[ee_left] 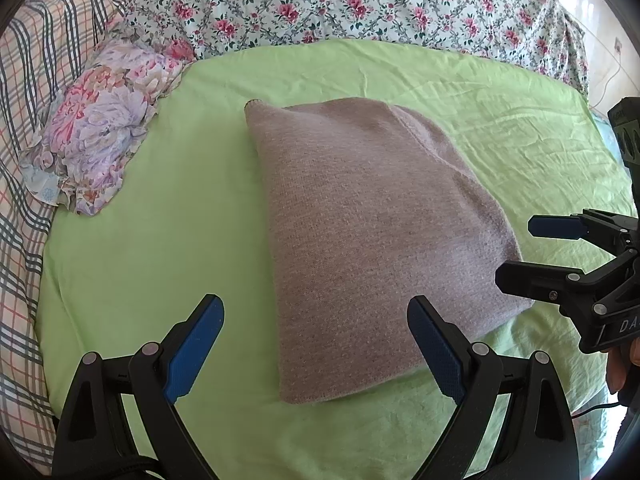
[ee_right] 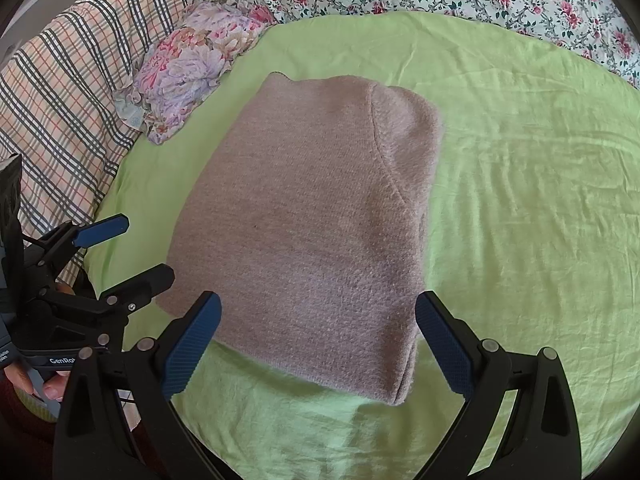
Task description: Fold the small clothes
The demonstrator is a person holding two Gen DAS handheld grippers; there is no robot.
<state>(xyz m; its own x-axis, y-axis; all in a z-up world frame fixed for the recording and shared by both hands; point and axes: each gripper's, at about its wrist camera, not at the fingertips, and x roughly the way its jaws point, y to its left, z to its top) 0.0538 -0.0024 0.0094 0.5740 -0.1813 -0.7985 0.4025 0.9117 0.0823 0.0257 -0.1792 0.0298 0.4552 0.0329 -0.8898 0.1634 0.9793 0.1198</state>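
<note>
Here, my left gripper [ee_left: 316,350] and right gripper [ee_right: 318,344] hover spread wide, empty, over the folded mauve sweater [ee_right: 312,224]; I judge only gentle edge-squaring remains.

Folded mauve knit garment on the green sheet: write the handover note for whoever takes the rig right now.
Left gripper: open, empty, hovering at the near edge of the mauve knit garment.
Right gripper: open, empty, over the same near edge.
Garment: lying in a compact rectangular fold on the light green sheet, free of both grippers.
Nearby: a crumpled floral fabric piece at the sheet's far left edge, untouched.
Done: the garment looks folded.
Left: possibly the floral piece; cannot tell if it is part of the job.
</note>
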